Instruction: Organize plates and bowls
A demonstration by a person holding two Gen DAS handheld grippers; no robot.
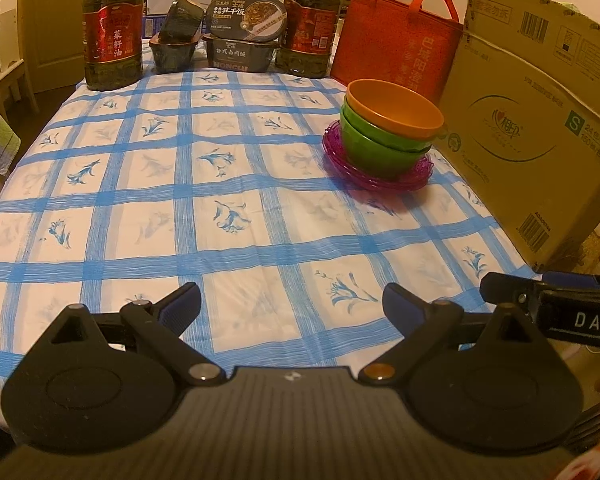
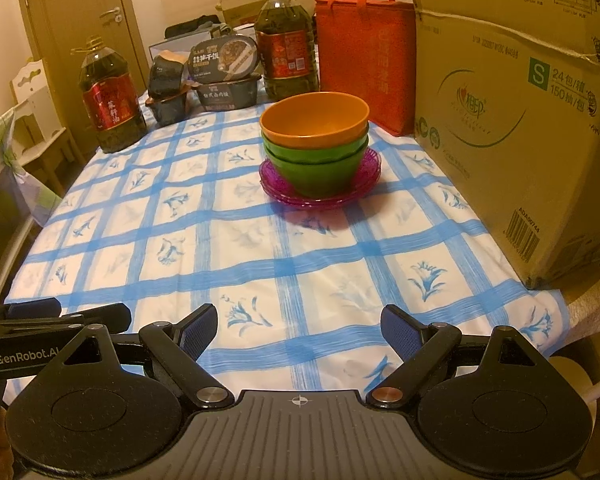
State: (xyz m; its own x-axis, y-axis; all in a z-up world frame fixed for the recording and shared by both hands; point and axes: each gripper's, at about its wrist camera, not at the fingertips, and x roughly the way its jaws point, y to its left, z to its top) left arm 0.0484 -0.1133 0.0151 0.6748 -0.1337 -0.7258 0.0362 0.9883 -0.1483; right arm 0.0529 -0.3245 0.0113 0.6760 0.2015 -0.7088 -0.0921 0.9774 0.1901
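Left gripper low at the near edge, fingers spread wide, nothing between them, only the cloth below. Part of the right gripper pokes in from the right edge, just beside it.

Counter covered in a white cloth with blue checks and flower prints. On its right side, a stack: orange bowl nested on green bowls, all sitting on purple plates. Stack stands just beside a big cardboard box.

Far end: two oil bottles, dark food containers between them, a red bag to the right.
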